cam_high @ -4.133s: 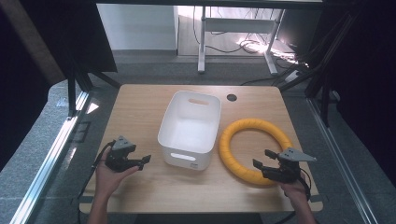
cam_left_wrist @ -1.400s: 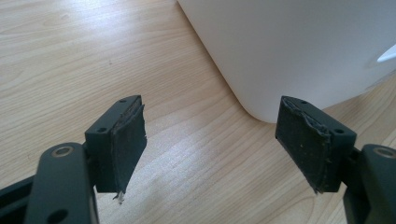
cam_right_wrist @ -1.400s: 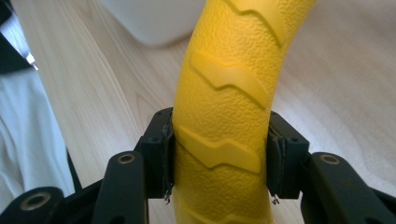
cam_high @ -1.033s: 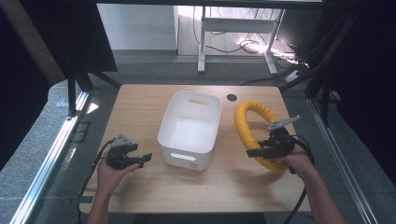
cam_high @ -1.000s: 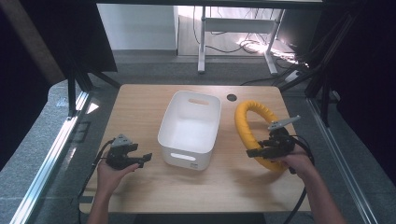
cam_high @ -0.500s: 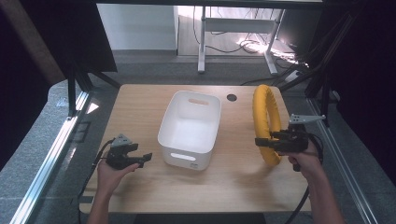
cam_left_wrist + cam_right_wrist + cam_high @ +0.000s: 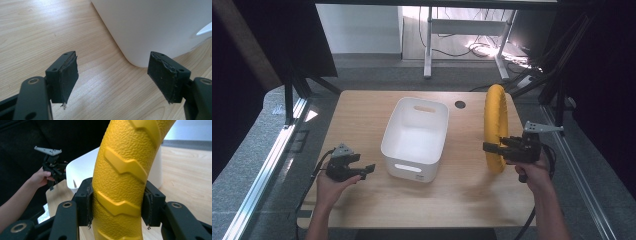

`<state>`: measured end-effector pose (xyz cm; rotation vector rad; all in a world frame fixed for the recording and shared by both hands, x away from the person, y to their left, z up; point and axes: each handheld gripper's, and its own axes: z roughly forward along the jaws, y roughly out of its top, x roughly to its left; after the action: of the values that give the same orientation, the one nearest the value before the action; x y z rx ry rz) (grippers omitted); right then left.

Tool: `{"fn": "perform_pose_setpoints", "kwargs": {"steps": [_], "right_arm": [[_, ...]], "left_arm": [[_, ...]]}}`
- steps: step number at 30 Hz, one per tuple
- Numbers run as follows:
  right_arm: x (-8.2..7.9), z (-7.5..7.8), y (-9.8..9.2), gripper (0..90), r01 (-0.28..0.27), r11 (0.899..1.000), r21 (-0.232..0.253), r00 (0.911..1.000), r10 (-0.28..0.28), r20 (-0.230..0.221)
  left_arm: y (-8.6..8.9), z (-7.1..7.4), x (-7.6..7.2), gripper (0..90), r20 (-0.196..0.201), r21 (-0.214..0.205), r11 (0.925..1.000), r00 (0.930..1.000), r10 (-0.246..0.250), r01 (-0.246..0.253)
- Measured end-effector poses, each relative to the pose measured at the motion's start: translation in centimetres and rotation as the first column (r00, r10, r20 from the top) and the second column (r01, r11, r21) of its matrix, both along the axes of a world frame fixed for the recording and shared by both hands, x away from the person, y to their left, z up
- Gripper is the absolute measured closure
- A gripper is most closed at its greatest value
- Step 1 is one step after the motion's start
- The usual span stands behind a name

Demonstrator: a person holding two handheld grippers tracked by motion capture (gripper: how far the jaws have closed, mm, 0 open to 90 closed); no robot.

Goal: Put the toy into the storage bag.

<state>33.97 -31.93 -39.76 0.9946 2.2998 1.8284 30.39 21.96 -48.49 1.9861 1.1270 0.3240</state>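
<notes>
Gripping the yellow ring (image 7: 495, 125) upright near the worktop's (image 7: 362, 110) right edge, right tool (image 7: 492, 148) clamped on its lower arc; bin (image 7: 416, 137) just leftward, mid-worktop. Left tool (image 7: 368, 169) wide open, empty, beside the bin's near left corner.

A light wooden table (image 7: 362, 115) stands on grey floor (image 7: 257, 150). Beyond it are a white wall (image 7: 357, 27), white desk legs (image 7: 428, 45) and tangled cables (image 7: 482, 47) in bright light.
</notes>
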Motion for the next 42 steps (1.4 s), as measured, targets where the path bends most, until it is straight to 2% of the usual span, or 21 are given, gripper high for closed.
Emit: {"fn": "perform_pose_setpoints", "kwargs": {"steps": [5, 8, 14, 17, 20, 23, 24, 25, 26, 27, 28, 29, 32, 34, 35, 36, 37, 38, 40, 42], "right_arm": [[-0.3, 0.4, 0.6, 51.2, 0.044, 0.999, 0.033, 0.998, -0.045, 0.045], [-0.4, 0.6, 1.0, 51.2, 0.063, 0.997, 0.035, 0.9958, -0.065, 0.064], [-0.8, 0.8, 2.2, 51.1, 0.115, 0.992, 0.046, 0.9873, -0.119, 0.106], [-1.3, 0.7, 3.3, 51.1, 0.155, 0.986, 0.059, 0.9787, -0.162, 0.126], [-1.5, 0.7, 3.8, 51.0, 0.168, 0.984, 0.057, 0.9743, -0.175, 0.142], [-1.8, 0.8, 5.0, 51.0, 0.198, 0.979, 0.053, 0.9643, -0.204, 0.168], [-1.8, 0.8, 5.0, 51.0, 0.198, 0.979, 0.053, 0.9643, -0.204, 0.168], [-2.0, 0.9, 5.5, 51.0, 0.216, 0.975, 0.056, 0.9569, -0.223, 0.186], [-2.0, 0.9, 5.5, 51.0, 0.216, 0.975, 0.056, 0.9569, -0.223, 0.186], [-2.2, 0.9, 6.0, 51.0, 0.238, 0.969, 0.067, 0.9493, -0.247, 0.195], [-2.2, 0.9, 6.0, 51.0, 0.238, 0.969, 0.067, 0.9493, -0.247, 0.195], [-2.4, 1.0, 6.6, 51.0, 0.255, 0.964, 0.077, 0.9411, -0.266, 0.209], [-2.8, 1.2, 7.4, 50.9, 0.273, 0.958, 0.083, 0.929, -0.285, 0.236], [-3.0, 1.4, 8.0, 50.9, 0.291, 0.952, 0.093, 0.9176, -0.305, 0.255], [-3.0, 1.4, 8.0, 50.9, 0.291, 0.952, 0.093, 0.9176, -0.305, 0.255], [-3.1, 1.5, 8.6, 50.9, 0.303, 0.948, 0.1, 0.907, -0.319, 0.275], [-3.1, 1.5, 8.6, 50.9, 0.303, 0.948, 0.1, 0.907, -0.319, 0.275], [-3.2, 1.6, 9.1, 50.9, 0.309, 0.946, 0.102, 0.8987, -0.325, 0.294], [-3.3, 1.7, 9.4, 50.8, 0.311, 0.944, 0.106, 0.8952, -0.329, 0.301], [-3.4, 1.9, 9.9, 50.8, 0.311, 0.944, 0.108, 0.8877, -0.329, 0.322]], "left_arm": [[0.0, 0.0, 0.0, 24.6, -0.002, 0.003, 1.0, 1.0, -0.004, 0.004], [-0.1, 0.0, 0.0, 24.6, -0.002, 0.003, 1.0, 1.0, -0.005, 0.005], [-0.1, 0.0, 0.0, 24.6, -0.003, -0.002, 1.0, 1.0, 0.003, -0.003], [-0.1, -0.1, 0.1, 24.6, -0.005, 0.0, 1.0, 1.0, -0.003, 0.003], [-0.2, -0.1, 0.1, 24.6, -0.006, -0.001, 1.0, 1.0, -0.004, 0.004], [-0.2, -0.1, 0.1, 24.6, -0.006, 0.0, 1.0, 1.0, -0.005, 0.005], [-0.2, -0.1, 0.1, 24.6, -0.006, 0.0, 1.0, 1.0, -0.005, 0.005], [-0.2, -0.1, 0.1, 24.6, -0.007, 0.001, 1.0, 1.0, -0.006, 0.006], [-0.2, -0.1, 0.1, 24.6, -0.007, 0.001, 1.0, 1.0, -0.006, 0.006], [-0.2, -0.1, 0.1, 24.6, -0.005, 0.002, 1.0, 1.0, -0.008, 0.008], [-0.2, -0.1, 0.1, 24.6, -0.005, 0.002, 1.0, 1.0, -0.008, 0.008], [-0.1, -0.1, 0.1, 24.6, -0.003, 0.004, 1.0, 1.0, -0.008, 0.008], [-0.1, 0.0, 0.1, 24.6, -0.007, 0.002, 1.0, 1.0, 0.0, 0.0], [-0.1, 0.0, 0.1, 24.6, -0.008, 0.003, 1.0, 1.0, 0.0, 0.0], [0.0, 0.1, 0.2, 24.6, -0.009, 0.006, 1.0, 1.0, -0.001, 0.001], [0.0, 0.1, 0.2, 24.7, -0.017, 0.003, 1.0, 0.9999, 0.001, 0.0], [0.0, 0.1, 0.2, 24.7, -0.017, 0.003, 1.0, 0.9999, 0.001, 0.0], [0.1, 0.2, 0.2, 24.8, -0.025, 0.005, 1.0, 0.9997, 0.002, -0.002], [0.1, 0.2, 0.2, 24.9, -0.027, 0.006, 1.0, 0.9996, 0.003, -0.003], [0.2, 0.3, 0.2, 24.9, -0.028, 0.006, 1.0, 0.9996, 0.004, -0.004]]}}
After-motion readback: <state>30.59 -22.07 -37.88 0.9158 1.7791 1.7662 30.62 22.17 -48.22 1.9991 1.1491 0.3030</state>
